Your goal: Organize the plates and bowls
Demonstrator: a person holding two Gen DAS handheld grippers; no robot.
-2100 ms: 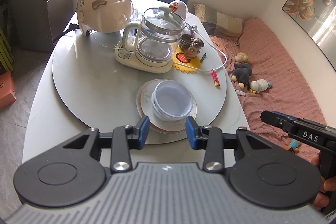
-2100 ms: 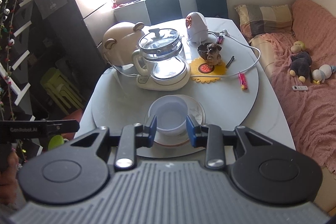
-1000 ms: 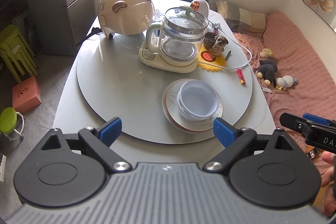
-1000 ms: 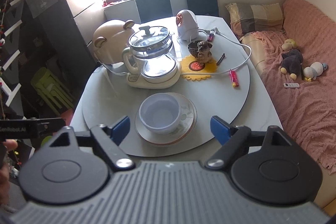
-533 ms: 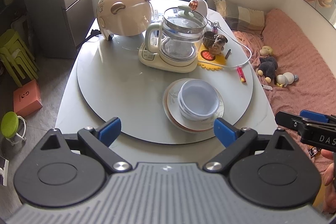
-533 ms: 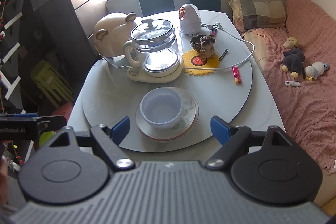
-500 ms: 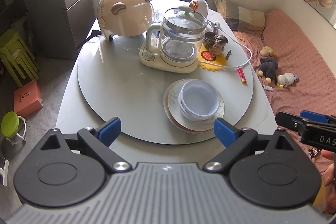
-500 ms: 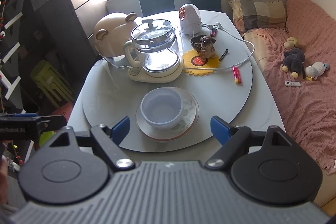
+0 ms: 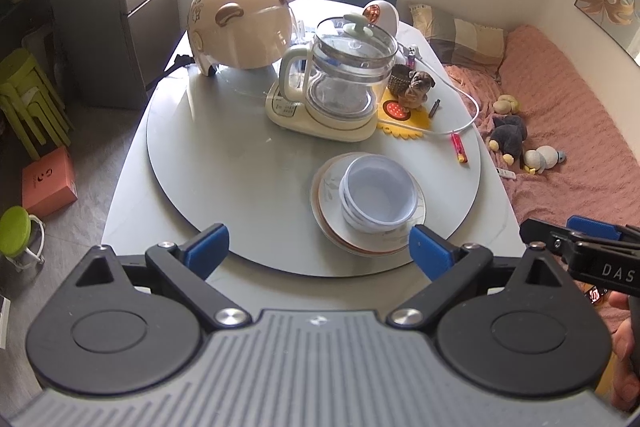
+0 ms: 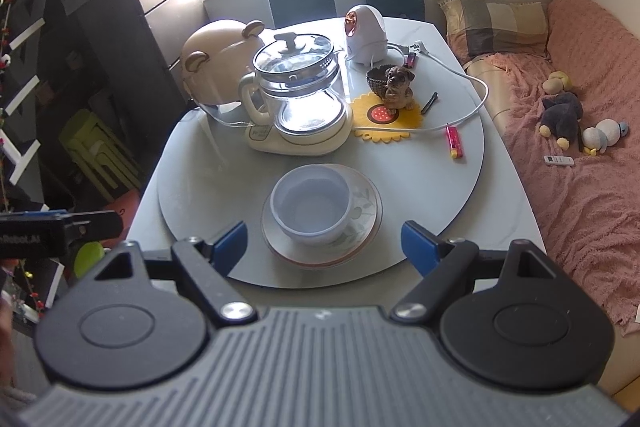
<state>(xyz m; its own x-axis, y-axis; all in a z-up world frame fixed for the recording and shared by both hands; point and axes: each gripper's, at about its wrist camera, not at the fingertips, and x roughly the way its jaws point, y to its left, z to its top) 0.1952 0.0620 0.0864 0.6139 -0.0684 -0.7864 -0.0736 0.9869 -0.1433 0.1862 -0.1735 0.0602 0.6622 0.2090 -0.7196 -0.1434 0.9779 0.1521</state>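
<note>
Since two seconds ago both grippers have pulled back from the stack and spread their jaws; over the last second nothing shifts. The left gripper (image 9: 318, 247) hangs wide open and empty, and so does the right gripper (image 10: 324, 243). The bowls (image 9: 378, 194) sit nested on the plates (image 9: 326, 187), at about 5 o'clock on the turntable (image 9: 224, 155), near its front edge, with the kettle (image 9: 344, 83) at 12 o'clock from them. The bowls look light, thin and smooth, likely slippery; pinch the rim wall, one finger inside. The plates look like ceramic, heavier and breakable; take them by the outer lip.
</note>
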